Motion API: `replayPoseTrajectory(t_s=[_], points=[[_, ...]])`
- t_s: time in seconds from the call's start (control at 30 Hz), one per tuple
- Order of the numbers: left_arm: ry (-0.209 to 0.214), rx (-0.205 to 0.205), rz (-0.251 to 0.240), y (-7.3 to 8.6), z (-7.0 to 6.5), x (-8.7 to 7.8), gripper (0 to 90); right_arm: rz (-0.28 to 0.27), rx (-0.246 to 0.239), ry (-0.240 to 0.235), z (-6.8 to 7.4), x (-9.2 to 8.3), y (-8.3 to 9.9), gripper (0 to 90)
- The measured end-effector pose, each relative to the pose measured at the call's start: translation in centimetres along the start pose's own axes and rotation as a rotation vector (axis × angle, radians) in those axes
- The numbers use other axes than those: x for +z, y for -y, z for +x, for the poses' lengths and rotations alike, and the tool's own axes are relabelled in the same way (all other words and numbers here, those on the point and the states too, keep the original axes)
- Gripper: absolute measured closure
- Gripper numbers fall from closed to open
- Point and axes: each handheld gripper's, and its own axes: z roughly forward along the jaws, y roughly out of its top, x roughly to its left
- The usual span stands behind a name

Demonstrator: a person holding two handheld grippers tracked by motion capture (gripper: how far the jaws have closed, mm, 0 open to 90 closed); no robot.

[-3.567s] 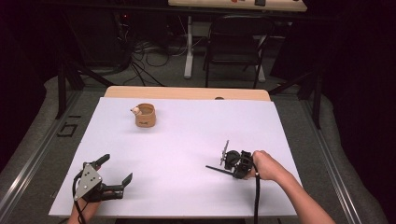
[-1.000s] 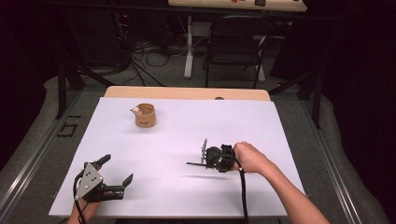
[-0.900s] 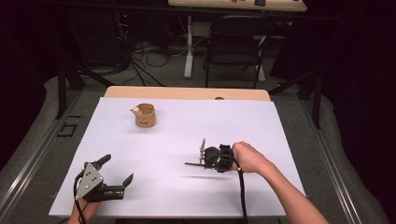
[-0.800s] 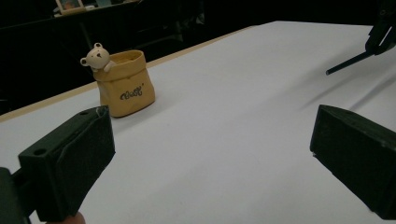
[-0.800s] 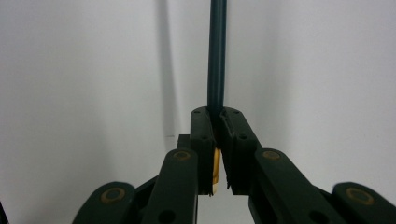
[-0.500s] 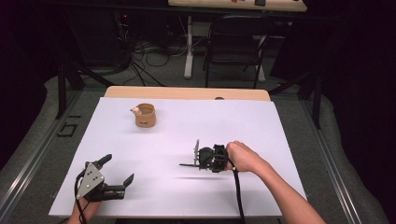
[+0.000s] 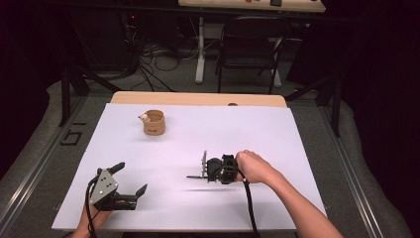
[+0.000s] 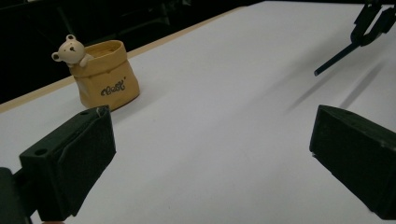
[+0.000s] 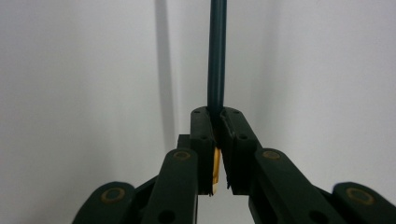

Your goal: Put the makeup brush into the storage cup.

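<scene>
My right gripper (image 7: 207,173) hovers over the middle of the white table (image 7: 257,124), shut on a dark thin pencil (image 7: 194,176) that points left. In the right gripper view the pencil (image 9: 217,56) runs straight out from the pinched jaws of the right gripper (image 9: 217,114), with a yellow end between them. My left gripper (image 7: 132,177) stands open near the front left edge, nothing between its pads (image 8: 74,154). A yellow pouch (image 7: 154,124) with a small bear figure (image 8: 70,49) on its rim stands at the back left. The left gripper view shows the pouch (image 8: 107,79) and, far right, the pencil (image 8: 336,58).
A wooden table edge (image 7: 198,98) shows behind the white sheet. Beyond it stand a black chair (image 7: 250,49) and cables on the floor (image 7: 158,64). A metal rail (image 7: 29,178) runs along the left side.
My right hand has carried the pencil leftward from the table's right side toward its middle. The left gripper and the pouch have stayed put.
</scene>
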Motion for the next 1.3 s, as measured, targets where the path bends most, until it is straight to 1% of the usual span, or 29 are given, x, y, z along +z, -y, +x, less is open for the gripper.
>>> replayPoseTrajectory(t_s=[0.07, 0.1, 0.27, 0.3, 0.37, 0.5, 0.57, 0.63, 0.7, 0.73, 0.87, 0.9, 1.07, 1.2, 1.3], points=[[0.008, 0.014, 0.014, -0.4, 0.0, 0.2, 0.0, -0.008, -0.013, 0.006, 0.0, 0.1, -0.2, 83.9], [0.009, 0.015, 0.017, -0.5, 0.0, 0.2, 0.1, -0.007, -0.011, 0.005, 0.0, 0.1, -0.3, 84.0], [0.031, 0.073, 0.065, -1.3, -0.3, 0.9, 0.6, -0.008, -0.025, 0.006, 0.2, 0.4, -0.9, 84.0], [0.041, 0.084, 0.081, -1.5, -0.3, 1.1, 0.6, -0.003, -0.028, 0.003, 0.2, 0.3, -1.1, 84.0], [0.060, 0.126, 0.124, -1.9, -0.4, 1.7, 0.4, -0.002, -0.033, 0.001, 0.2, 0.4, -1.4, 83.9], [0.109, 0.165, 0.176, -2.8, -0.4, 2.7, 0.3, -0.002, -0.042, 0.003, 0.2, 0.3, -1.7, 83.9], [0.124, 0.182, 0.191, -3.2, -0.5, 3.2, 0.3, 0.007, -0.048, 0.004, 0.2, 0.2, -1.9, 83.9], [0.148, 0.195, 0.204, -3.6, -0.7, 3.7, 0.4, 0.006, -0.045, 0.006, 0.3, 0.1, -2.0, 83.9], [0.169, 0.215, 0.217, -4.0, -1.0, 4.2, 0.1, 0.010, -0.046, 0.007, 0.3, 0.1, -2.0, 83.9], [0.181, 0.235, 0.231, -4.3, -1.1, 4.5, 0.1, 0.011, -0.046, 0.010, 0.3, 0.0, -2.0, 83.9], [0.221, 0.276, 0.264, -5.2, -1.4, 5.3, 0.0, 0.013, -0.043, 0.009, 0.3, 0.0, -2.0, 83.8], [0.225, 0.286, 0.267, -5.4, -1.4, 5.4, 0.0, 0.010, -0.045, 0.009, 0.3, 0.0, -2.0, 83.8], [0.272, 0.320, 0.309, -6.2, -1.7, 6.4, 0.0, 0.012, -0.049, 0.014, 0.4, -0.1, -2.1, 83.8], [0.303, 0.337, 0.326, -6.5, -2.2, 7.1, 0.0, 0.013, -0.053, 0.015, 0.4, -0.2, -2.2, 83.7], [0.342, 0.348, 0.354, -6.7, -2.5, 7.7, 0.0, 0.009, -0.061, 0.015, 0.3, -0.3, -2.4, 83.7]])
